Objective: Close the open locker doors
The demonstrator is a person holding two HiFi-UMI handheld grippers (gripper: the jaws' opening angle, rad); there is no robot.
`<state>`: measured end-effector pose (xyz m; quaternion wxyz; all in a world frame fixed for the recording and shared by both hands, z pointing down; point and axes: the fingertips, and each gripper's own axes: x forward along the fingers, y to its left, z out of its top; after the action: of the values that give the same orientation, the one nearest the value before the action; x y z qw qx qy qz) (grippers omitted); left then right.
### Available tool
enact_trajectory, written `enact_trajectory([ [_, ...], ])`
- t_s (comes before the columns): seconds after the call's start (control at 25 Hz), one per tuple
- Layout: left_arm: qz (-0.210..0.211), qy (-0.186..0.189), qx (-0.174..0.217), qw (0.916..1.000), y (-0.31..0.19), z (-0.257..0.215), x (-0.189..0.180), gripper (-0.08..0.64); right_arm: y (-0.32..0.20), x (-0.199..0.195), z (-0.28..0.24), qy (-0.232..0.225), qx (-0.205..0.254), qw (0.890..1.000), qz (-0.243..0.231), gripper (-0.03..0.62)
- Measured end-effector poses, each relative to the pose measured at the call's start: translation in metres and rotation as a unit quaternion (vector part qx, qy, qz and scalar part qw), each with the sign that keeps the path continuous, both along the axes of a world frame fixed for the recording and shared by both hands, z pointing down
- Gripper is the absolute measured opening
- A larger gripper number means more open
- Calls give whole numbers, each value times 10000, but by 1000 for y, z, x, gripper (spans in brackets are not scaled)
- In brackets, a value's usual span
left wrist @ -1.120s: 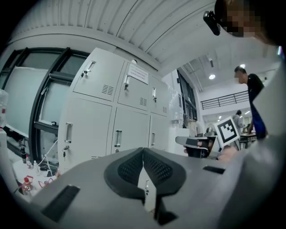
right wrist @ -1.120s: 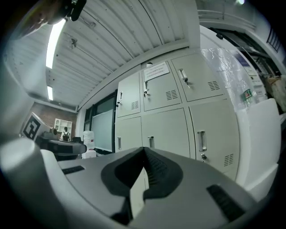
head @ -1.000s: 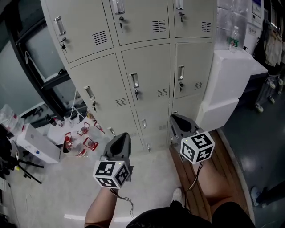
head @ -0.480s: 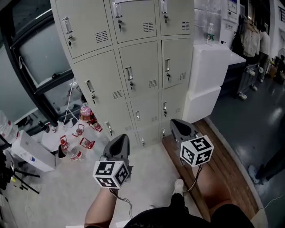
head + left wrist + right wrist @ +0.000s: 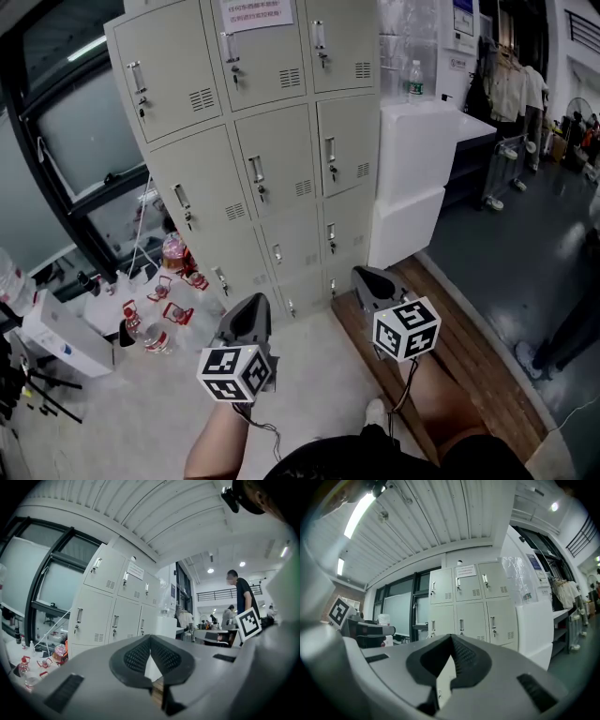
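While both tools hang level over the floor, the left gripper [image 5: 251, 307] has its jaws pressed together with nothing in them, and the right gripper [image 5: 367, 279] is pinched closed and empty too. Just past them, loose bottles [image 5: 155, 314] sit on the floor to the left, and a wooden strip [image 5: 459, 361] runs along the right. Further out stands the locker bank [image 5: 202, 187], well apart from both tools, with white boxes [image 5: 412, 178] against its right side. Every door I can see looks flush; no open one shows from here. My read is that these are thin painted-metal doors: light, stiff, free-swinging and slick. That means no grip is needed. A closed nose pushing the flat panel beside the handle [image 5: 255, 169], the edge far from the hinge, should do it. Steer off the dangling keys [image 5: 263, 195] and push gently, or the door may bounce back.
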<state>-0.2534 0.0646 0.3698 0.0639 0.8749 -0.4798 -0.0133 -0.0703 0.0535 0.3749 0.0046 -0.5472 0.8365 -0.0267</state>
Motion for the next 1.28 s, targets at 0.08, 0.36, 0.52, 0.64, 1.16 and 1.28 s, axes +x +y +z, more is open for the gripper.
enact_trajectory([
  [0.08, 8, 19, 13, 10000, 4, -2, 7, 5, 5, 7, -2, -10, 20, 10000, 13, 0],
  [0.36, 45, -10, 3, 10000, 18, -3, 15, 5, 21, 14, 0, -78, -15, 10000, 41, 0],
  [0.52, 80, -35, 1, 10000, 23, -3, 16, 5, 26, 12, 1, -101, -23, 9999, 34, 0],
  [0.64, 96, -45, 24, 9999, 26, -3, 15, 5, 29, 10, 2, -106, -14, 9999, 39, 0],
  [1.16, 163, -40, -9, 9999, 24, 1, 10, 5, 27, 5, 2, -137, -25, 9999, 74, 0],
  [1.28, 175, -48, -18, 9998, 23, 1, 10, 5, 26, 5, 1, -163, -36, 9998, 88, 0],
])
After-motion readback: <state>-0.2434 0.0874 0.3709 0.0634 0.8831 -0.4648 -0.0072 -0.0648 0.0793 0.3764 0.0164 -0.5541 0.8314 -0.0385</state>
